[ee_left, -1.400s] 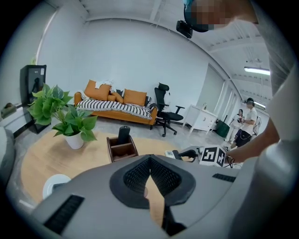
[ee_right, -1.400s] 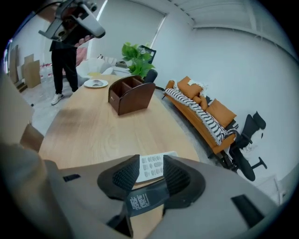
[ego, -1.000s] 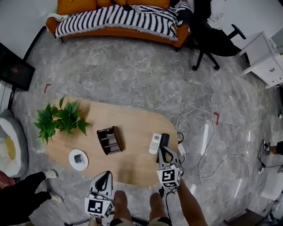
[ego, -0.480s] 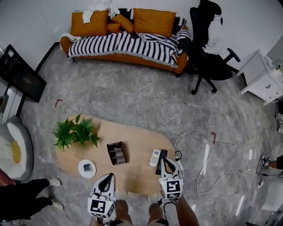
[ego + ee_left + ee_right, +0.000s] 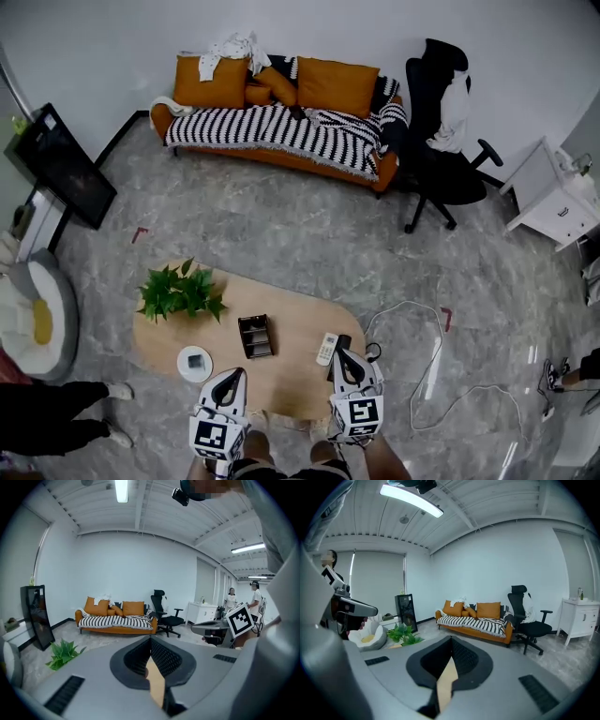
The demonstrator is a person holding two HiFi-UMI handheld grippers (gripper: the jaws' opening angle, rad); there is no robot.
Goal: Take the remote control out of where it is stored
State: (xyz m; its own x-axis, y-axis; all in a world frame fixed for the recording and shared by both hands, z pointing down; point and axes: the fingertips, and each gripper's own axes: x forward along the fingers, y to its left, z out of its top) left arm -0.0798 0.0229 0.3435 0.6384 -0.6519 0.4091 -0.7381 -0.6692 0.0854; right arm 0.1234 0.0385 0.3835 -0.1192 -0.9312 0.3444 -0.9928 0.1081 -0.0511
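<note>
A white remote control (image 5: pixel 326 348) lies on the oval wooden table (image 5: pixel 281 380), with a black remote (image 5: pixel 339 343) right beside it. Left of them stands a dark wooden storage rack (image 5: pixel 254 337). My right gripper (image 5: pixel 346 362) hovers over the table's near right edge, just in front of the black remote, shut and holding nothing. My left gripper (image 5: pixel 229 380) is over the near edge, also shut and empty. In the left gripper view the gripper (image 5: pixel 151 639) points level across the room toward the sofa (image 5: pixel 117 616). The right gripper view shows my right gripper (image 5: pixel 451 641) with its jaws meeting.
A potted plant (image 5: pixel 181 292) and a white round coaster (image 5: pixel 194 363) sit on the table's left. A cable (image 5: pixel 427 356) loops on the floor at the right. Sofa (image 5: pixel 281 122), office chair (image 5: pixel 445 141), black screen (image 5: pixel 66 169) and white cabinet (image 5: pixel 553 202) ring the room. A person's legs (image 5: pixel 56 422) are at left.
The head view has risen, so the table looks smaller and more of the room shows. Both grippers have lifted away from the table, the right one leaving the black remote.
</note>
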